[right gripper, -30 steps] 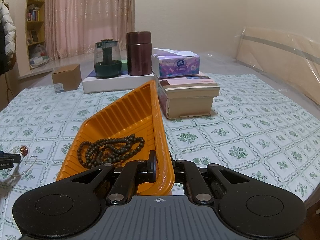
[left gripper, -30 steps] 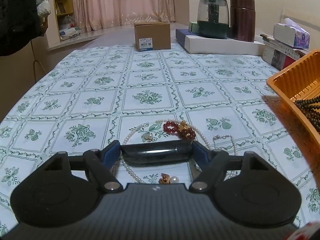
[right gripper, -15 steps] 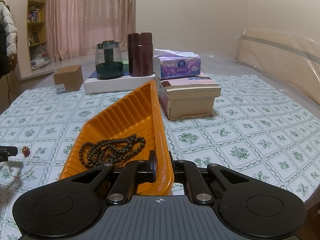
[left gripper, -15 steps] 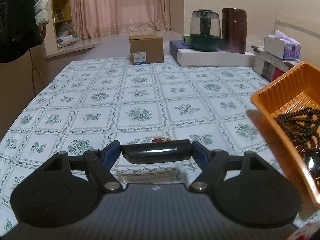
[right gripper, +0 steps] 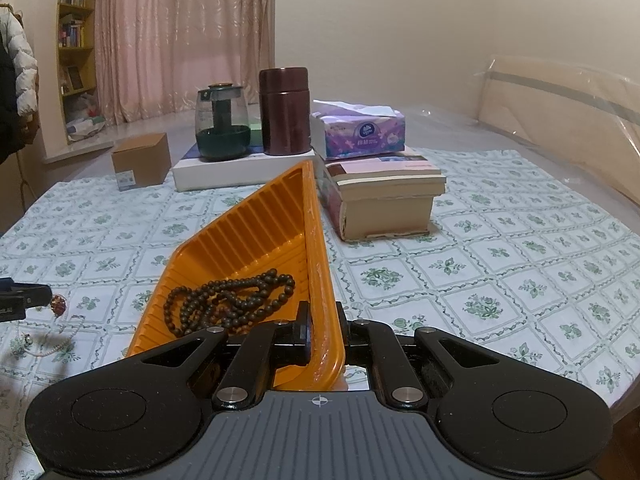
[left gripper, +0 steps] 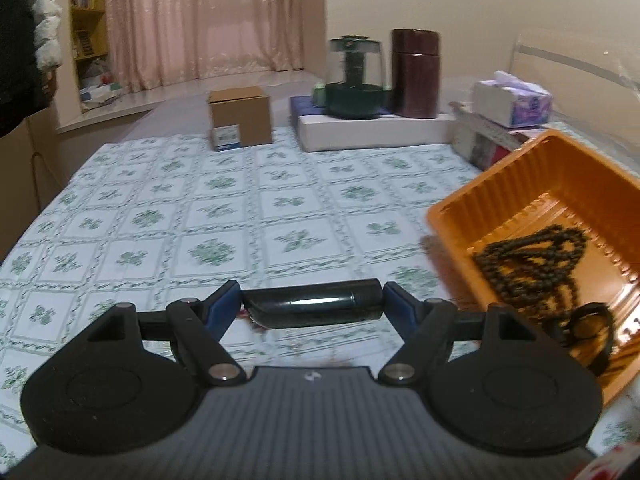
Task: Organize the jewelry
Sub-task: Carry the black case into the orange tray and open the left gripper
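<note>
My left gripper (left gripper: 313,307) is shut on a black bangle (left gripper: 312,308), held above the tablecloth just left of the orange tray (left gripper: 516,184). A dark bead necklace (left gripper: 532,264) lies in the tray. My right gripper (right gripper: 323,330) is shut on the tray's near rim (right gripper: 320,280); the dark bead necklace (right gripper: 228,300) shows inside it. In the right wrist view the left gripper's fingertip (right gripper: 24,294) is at the far left, with a red bead bracelet (right gripper: 58,304) and a pearl necklace (right gripper: 44,340) on the cloth beside and below it.
At the back stand a cardboard box (left gripper: 240,120), a white flat box (left gripper: 376,130) carrying a glass teapot (left gripper: 354,80) and a brown canister (left gripper: 416,74), and a tissue box (right gripper: 358,130) on stacked books (right gripper: 384,196). The table's right edge (right gripper: 624,380) is close.
My left gripper has lifted and swung right with the bangle, away from the jewelry pile and toward the orange tray. My right gripper has stayed on the tray rim.
</note>
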